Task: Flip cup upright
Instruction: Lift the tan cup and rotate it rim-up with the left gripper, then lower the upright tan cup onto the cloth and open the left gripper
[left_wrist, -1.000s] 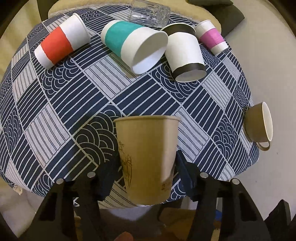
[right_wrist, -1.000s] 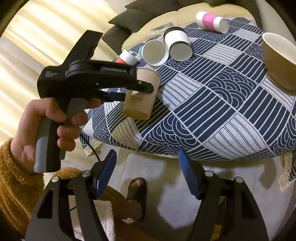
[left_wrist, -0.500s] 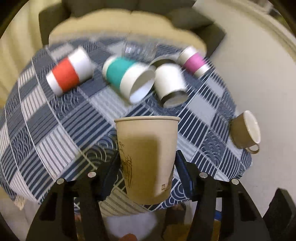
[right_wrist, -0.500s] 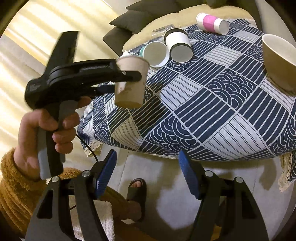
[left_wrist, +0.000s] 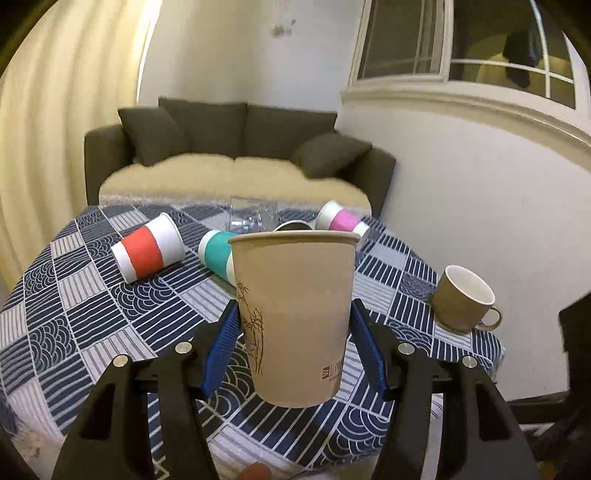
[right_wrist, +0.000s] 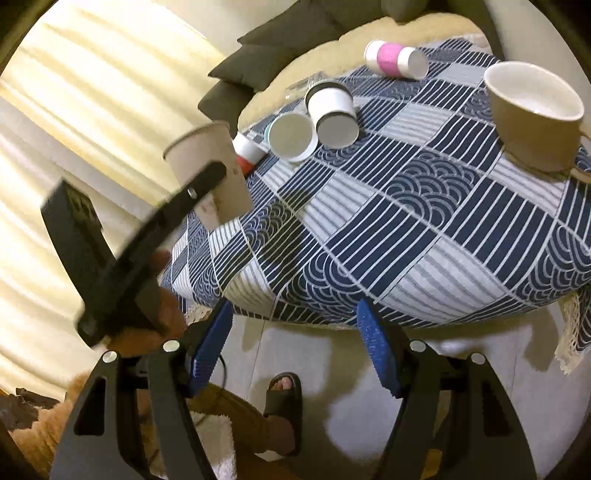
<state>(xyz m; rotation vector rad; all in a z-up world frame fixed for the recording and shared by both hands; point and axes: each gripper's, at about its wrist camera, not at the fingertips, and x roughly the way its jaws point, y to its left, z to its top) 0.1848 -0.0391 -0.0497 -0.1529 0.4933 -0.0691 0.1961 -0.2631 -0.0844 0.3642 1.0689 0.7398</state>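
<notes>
My left gripper (left_wrist: 291, 350) is shut on a tan paper cup (left_wrist: 295, 314) with a bamboo print, held upright, mouth up, above the near part of the table (left_wrist: 92, 332). In the right wrist view the same tan cup (right_wrist: 207, 166) hangs tilted in the air off the table's left edge, with the left gripper's black body across it. My right gripper (right_wrist: 295, 354) is open and empty, below the table's near edge, over the floor.
On the patterned cloth lie a red-banded cup (left_wrist: 147, 251), a teal cup (left_wrist: 216, 254), a black-rimmed white cup (right_wrist: 332, 110), a pink-banded cup (left_wrist: 343, 221) and a clear glass (left_wrist: 251, 218). A brown mug (left_wrist: 461, 299) lies at the right edge. A sofa (left_wrist: 236, 158) stands behind.
My left gripper has tipped up and risen with the tan cup, so its view now looks level across the table to the sofa. The right gripper has stayed open and nearly still.
</notes>
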